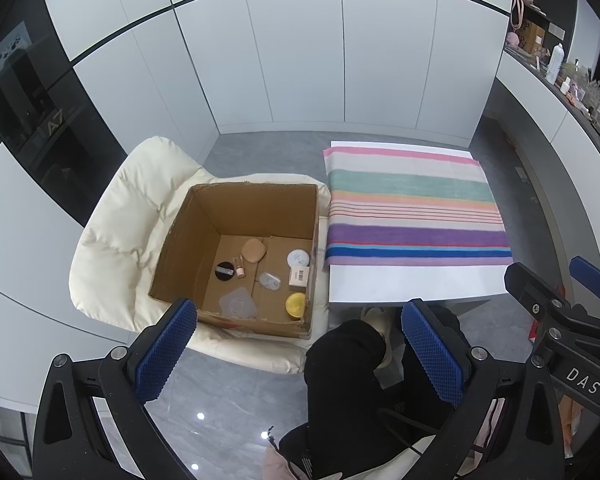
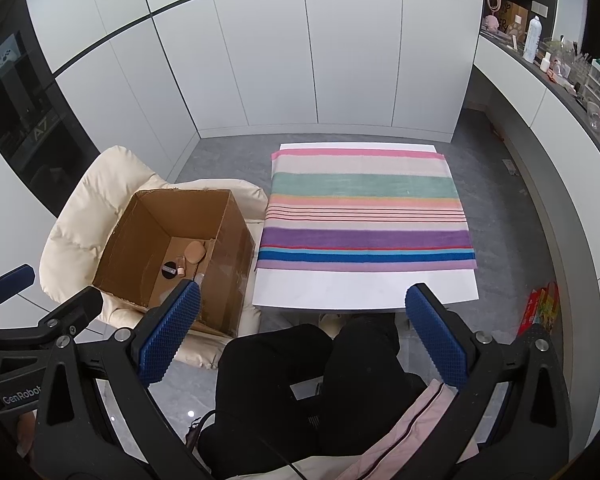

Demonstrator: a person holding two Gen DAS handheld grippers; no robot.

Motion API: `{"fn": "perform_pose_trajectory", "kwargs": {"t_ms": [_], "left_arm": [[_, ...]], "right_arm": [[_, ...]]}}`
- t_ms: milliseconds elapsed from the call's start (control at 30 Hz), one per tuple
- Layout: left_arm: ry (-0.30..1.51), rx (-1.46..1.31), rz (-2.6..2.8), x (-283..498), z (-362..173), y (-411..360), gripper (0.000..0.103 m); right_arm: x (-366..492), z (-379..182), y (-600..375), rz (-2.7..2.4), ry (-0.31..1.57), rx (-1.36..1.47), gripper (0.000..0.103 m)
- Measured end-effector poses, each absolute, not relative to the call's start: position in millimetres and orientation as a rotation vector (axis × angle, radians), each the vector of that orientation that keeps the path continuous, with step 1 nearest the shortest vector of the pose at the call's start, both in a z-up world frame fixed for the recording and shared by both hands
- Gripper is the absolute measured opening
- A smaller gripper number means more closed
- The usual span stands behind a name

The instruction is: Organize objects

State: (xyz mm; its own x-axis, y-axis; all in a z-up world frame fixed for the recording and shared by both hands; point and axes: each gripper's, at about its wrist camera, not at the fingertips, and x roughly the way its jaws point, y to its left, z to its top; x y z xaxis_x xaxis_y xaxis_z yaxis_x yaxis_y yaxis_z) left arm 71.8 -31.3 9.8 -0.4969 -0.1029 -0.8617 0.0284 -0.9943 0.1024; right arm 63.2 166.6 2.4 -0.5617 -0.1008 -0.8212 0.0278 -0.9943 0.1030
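Brown cardboard box (image 1: 236,248) stands on a cream padded chair (image 1: 120,220), just left of the white table (image 1: 400,284) with a striped towel (image 1: 412,208). Inside the box lie a yellow jar (image 1: 295,304), a white round tin (image 1: 298,258) and a beige compact (image 1: 253,250). The left gripper (image 1: 300,354) hangs above and in front of the box, released and empty. The right gripper (image 2: 302,334) is over the person's knees (image 2: 320,364), also spread wide and empty.
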Motion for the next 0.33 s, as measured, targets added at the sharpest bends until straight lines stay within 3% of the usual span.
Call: {"fn": "perform_pose_trajectory", "kwargs": {"t_ms": [333], "left_arm": [[-0.127,1.536,-2.649,72.3,8.2,-27.3,0.103]], "right_arm": [[64.6,-0.9,166.9,-2.710,-0.121,1.440,0.103]]}}
